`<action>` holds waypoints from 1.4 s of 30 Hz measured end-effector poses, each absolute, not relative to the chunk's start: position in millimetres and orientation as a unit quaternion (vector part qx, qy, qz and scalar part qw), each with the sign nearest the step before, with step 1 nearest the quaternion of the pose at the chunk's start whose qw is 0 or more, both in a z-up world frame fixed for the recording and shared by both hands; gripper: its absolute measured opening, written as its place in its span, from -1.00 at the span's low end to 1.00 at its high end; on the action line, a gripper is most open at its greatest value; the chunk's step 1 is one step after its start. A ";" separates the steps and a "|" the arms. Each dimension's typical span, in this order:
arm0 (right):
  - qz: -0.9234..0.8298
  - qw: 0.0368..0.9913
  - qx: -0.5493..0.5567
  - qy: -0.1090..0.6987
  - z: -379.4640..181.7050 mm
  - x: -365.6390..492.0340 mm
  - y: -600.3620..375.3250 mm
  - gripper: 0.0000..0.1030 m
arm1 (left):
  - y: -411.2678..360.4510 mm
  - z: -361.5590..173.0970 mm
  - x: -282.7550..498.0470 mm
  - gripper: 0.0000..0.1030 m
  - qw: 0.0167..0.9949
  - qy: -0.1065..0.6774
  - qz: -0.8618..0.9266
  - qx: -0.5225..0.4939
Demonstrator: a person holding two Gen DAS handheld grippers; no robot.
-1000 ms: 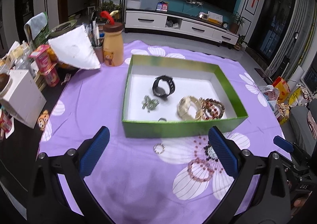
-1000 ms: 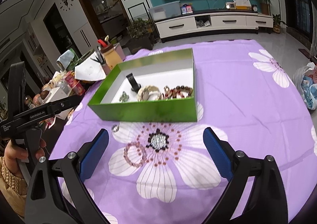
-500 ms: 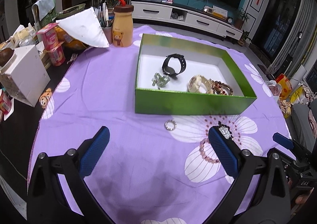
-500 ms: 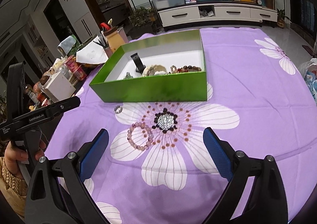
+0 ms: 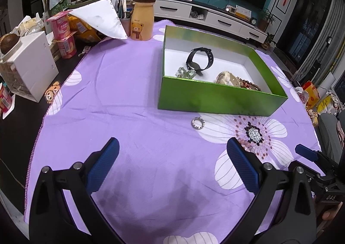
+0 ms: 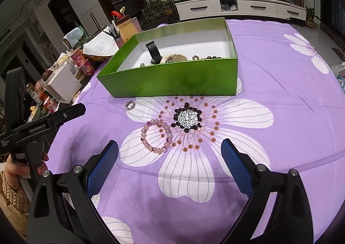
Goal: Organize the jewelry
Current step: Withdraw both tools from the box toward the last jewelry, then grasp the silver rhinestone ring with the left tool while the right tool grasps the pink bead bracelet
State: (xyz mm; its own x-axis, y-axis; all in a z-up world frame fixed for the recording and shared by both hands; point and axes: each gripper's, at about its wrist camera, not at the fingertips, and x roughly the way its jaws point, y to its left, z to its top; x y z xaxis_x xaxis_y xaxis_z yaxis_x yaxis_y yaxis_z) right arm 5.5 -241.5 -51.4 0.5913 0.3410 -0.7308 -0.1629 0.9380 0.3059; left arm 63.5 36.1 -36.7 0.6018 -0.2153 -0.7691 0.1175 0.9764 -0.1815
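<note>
A green box (image 5: 215, 99) (image 6: 172, 80) stands on the purple flowered cloth. It holds a black watch (image 5: 199, 58) (image 6: 154, 52), a silver piece (image 5: 185, 72), a pale bangle (image 5: 225, 77) and a dark bead bracelet (image 5: 248, 85). A small silver ring (image 5: 198, 123) (image 6: 130, 105) lies on the cloth in front of the box. A pink bead bracelet (image 6: 156, 136) lies nearer me, partly hidden behind my left finger in the left wrist view. My left gripper (image 5: 172, 162) is open and empty, short of the ring. My right gripper (image 6: 170, 160) is open and empty, just short of the pink bracelet.
A bear bottle (image 5: 142, 19), a pen cup, white paper (image 5: 101, 19), pink cups (image 5: 64, 35) and a white box (image 5: 30, 67) crowd the table's left side. The table edge falls away on the right.
Both grippers have drawn back and lowered toward the cloth. The box looks lower and farther. The pink bracelet now lies just ahead of the right gripper. Both stay open.
</note>
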 end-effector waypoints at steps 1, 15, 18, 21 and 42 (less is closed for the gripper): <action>0.143 0.886 0.103 0.429 -51.5 5.9 -241.0 0.86 | 36.4 -38.1 63.1 0.96 0.893 0.437 -0.092 -0.056; 0.156 0.884 0.091 0.432 -72.5 6.8 -240.0 0.86 | 29.1 -65.0 62.6 0.96 0.889 0.445 -0.102 -0.036; 0.163 0.887 0.081 0.425 -73.1 7.1 -235.8 0.85 | 24.3 -68.7 65.3 0.96 0.888 0.446 -0.108 -0.032; 0.168 0.888 0.076 0.422 -73.8 9.0 -233.5 0.69 | 20.2 -70.3 67.8 0.96 0.887 0.446 -0.113 -0.031; 0.136 0.884 -0.032 0.445 -98.9 47.9 -188.9 -0.85 | -7.6 -80.2 98.3 0.95 0.886 0.446 -0.128 -0.002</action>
State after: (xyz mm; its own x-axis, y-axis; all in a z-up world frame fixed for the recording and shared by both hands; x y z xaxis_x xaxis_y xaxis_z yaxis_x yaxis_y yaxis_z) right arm 47.9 -188.9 -98.9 0.5667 0.2127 -0.7960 -0.2698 0.9607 0.0646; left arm 98.3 -7.6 -80.2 0.5689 -0.2297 -0.7897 0.2253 0.9670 -0.1190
